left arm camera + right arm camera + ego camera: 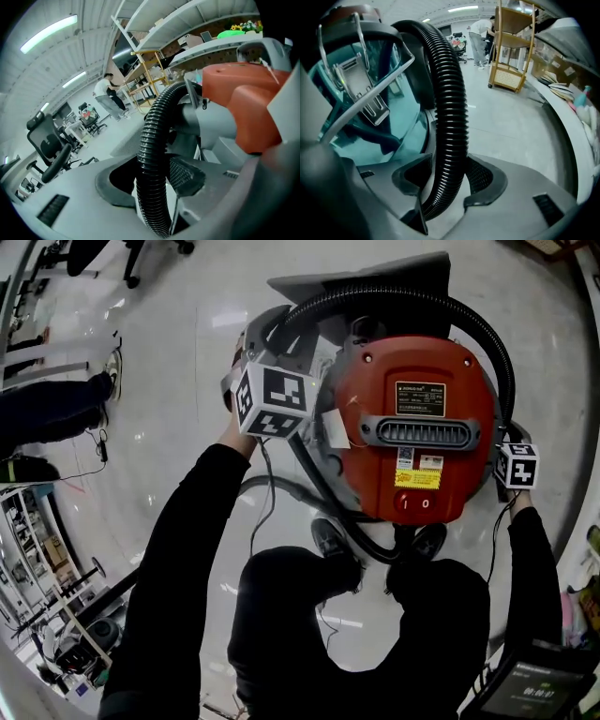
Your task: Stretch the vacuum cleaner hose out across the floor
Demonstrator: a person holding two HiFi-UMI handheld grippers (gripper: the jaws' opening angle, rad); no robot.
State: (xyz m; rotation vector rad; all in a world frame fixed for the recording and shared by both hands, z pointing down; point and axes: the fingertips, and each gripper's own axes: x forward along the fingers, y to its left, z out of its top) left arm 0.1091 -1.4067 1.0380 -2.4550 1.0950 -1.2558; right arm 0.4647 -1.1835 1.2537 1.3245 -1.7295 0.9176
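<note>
1. Location. The hose [403, 294] is wrapped round the vacuum cleaner [412, 418], which stands on the floor [178, 343] just ahead of the operator's feet. No part of it lies stretched across the floor yet.
2. Left gripper [154, 180]. It sits at 10 o'clock of the red body. Its jaws are clamped on the hose, with a pad against the ribs on each side.
3. Right gripper [445, 180]. It sits at 3 o'clock of the body. Its jaws stand apart with the hose between them. The mesh pad touches the ribs, and the opposite pad appears just clear of them.
4. Reason for the hold. We judge that the two stations are taken on one loop so that the arc between them can be lifted off the body. The firm left grip would anchor the hose, and the loose right one would let it slide through.
5. Long axis. The hose has no single straight axis here.
   - From the left gripper it climbs to 12 o'clock, sweeps past 2 o'clock and drops to the right gripper.
   - A second run leaves 9 o'clock and curves round the near side to 6 o'clock.
6. Axis at the jaws. In both gripper views the hose passes up through the gap, roughly square to the closing direction.
7. Free end. We cannot tell which way it points, because no view shows it.
</note>
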